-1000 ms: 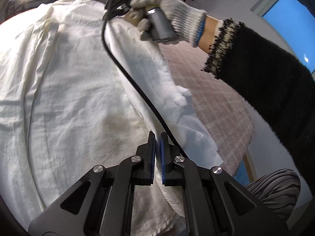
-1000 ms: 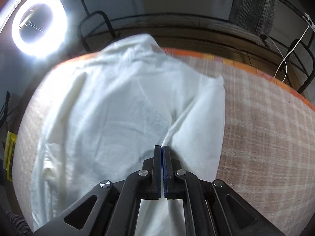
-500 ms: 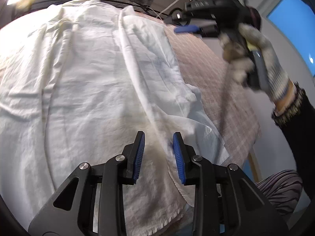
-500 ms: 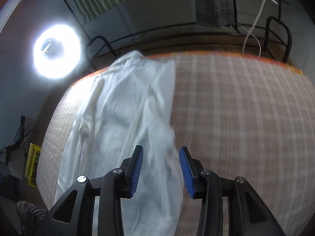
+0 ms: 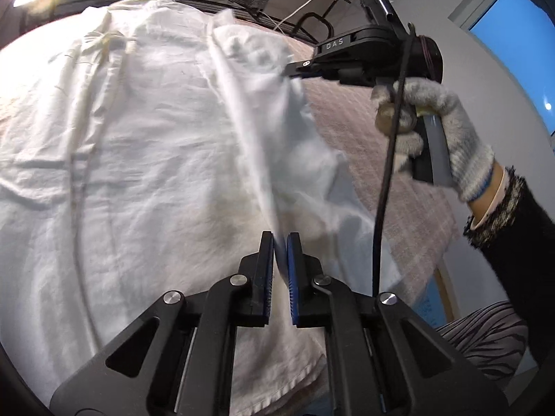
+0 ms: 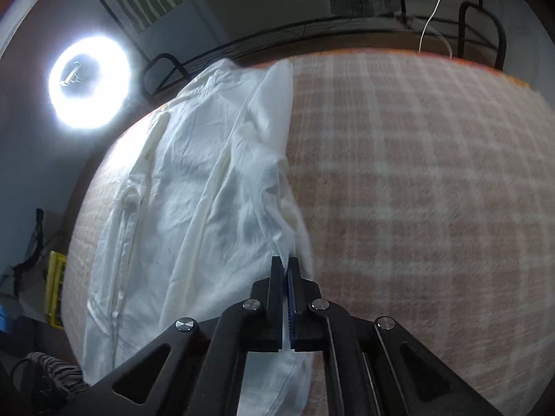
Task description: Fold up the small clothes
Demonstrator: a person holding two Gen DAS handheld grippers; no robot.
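A white shirt [image 5: 145, 159] lies spread on a pink checked cloth; it also shows in the right wrist view [image 6: 194, 215]. My left gripper [image 5: 280, 242] is shut on a raised fold of the shirt near its right side. My right gripper [image 6: 285, 267] is shut on the shirt's right edge and lifts it. In the left wrist view the right gripper [image 5: 295, 69] pinches the shirt further up, held by a gloved hand [image 5: 440, 128].
The pink checked cloth [image 6: 416, 190] covers the surface to the right of the shirt. A ring light [image 6: 88, 85] glows at the left. A dark rail [image 6: 347, 24] and a white cable [image 6: 433, 7] run behind.
Both grippers opened half a second ago and have now closed again on the shirt's right side. The right gripper has come back to the shirt's edge and lifts it.
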